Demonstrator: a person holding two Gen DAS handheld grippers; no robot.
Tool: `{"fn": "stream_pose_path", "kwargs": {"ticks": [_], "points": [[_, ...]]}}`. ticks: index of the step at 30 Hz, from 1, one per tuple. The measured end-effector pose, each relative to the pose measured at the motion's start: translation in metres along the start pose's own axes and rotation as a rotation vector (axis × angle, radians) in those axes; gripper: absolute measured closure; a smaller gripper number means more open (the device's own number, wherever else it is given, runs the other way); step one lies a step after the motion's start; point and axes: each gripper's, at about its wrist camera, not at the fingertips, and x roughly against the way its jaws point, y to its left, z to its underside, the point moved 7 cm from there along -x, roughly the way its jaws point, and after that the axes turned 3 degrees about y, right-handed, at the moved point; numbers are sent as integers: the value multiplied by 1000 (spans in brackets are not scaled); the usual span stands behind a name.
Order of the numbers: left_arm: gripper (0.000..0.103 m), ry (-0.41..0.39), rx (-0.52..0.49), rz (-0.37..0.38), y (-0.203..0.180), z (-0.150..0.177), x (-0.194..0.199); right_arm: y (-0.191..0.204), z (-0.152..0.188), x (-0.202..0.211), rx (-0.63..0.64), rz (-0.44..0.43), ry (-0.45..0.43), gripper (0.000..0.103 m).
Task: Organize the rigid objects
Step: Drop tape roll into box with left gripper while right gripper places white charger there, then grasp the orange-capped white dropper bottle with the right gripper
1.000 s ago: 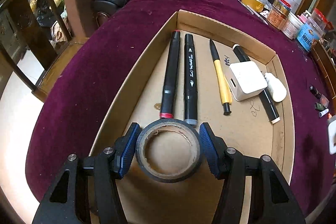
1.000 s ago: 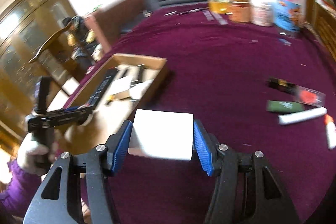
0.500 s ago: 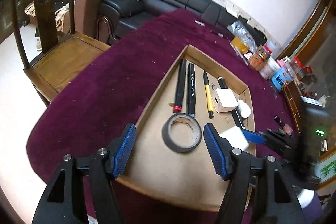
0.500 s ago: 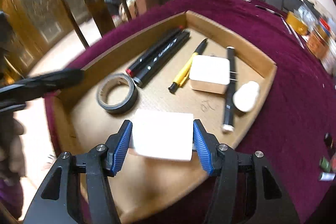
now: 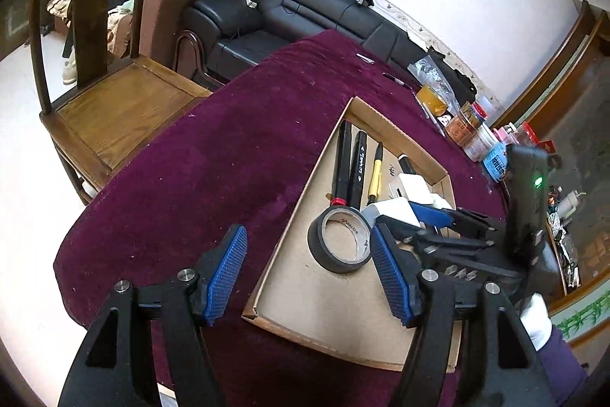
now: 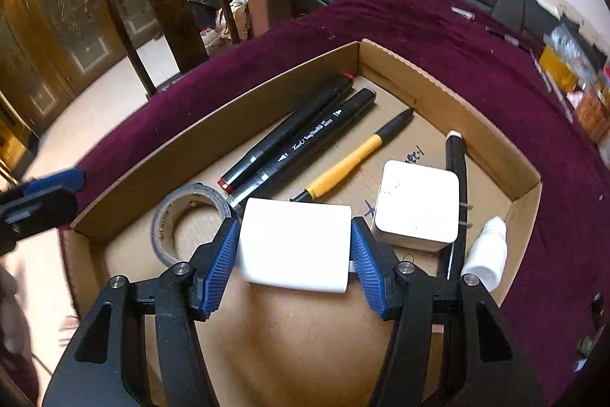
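The right wrist view looks straight down into the shallow brown cardboard tray (image 6: 450, 94) and shows what the other view half hides — the right gripper (image 6: 293, 246) clamped on a white rectangular block (image 6: 295, 245), both blue pads pressed to its sides, held over the tray floor near the front. Counted there: two black markers (image 6: 305, 136) side by side, one yellow-and-black pen (image 6: 350, 159), one white square charger (image 6: 417, 205) lying across a third black marker (image 6: 457, 170), one small white bottle (image 6: 486, 254) and one grey tape roll (image 6: 183, 220).

The left wrist view alone shows the left gripper (image 5: 309, 277) — jaws wide apart, having just been opening, with nothing between the pads, over the tray's near corner and the dark purple velvet tablecloth (image 5: 213, 170). It also takes in a wooden chair (image 5: 110, 102), a black leather sofa (image 5: 305, 14) and a cluster of jars (image 5: 476, 136) at the table's far edge.
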Motion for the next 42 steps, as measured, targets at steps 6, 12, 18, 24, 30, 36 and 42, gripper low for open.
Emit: {"fn": "stream_pose_path", "kwargs": {"ticks": [6,12,18,24,30,36,42], "points": [[42,0,14,17,0,3,-1,-26,-9,47,-168,-85,-116,36],[42,-14,7,29,-8,7,6,-14,-19,29,-341,-361,-72,36],[38,-39,-19,-8,-10,9,19,8,-14,7,-300,-350,8,36],[37,-42,-69,-10,-24,13,21,-28,-7,89,-254,-174,-212,36],[37,-15,-151,36,-61,24,14,-107,49,186,-235,254,-440,14],[36,24,-213,82,-100,38,5,-247,133,223,-581,387,-303,14],[36,59,-255,134,-139,51,1,-356,195,239,-781,546,-216,15]]}}
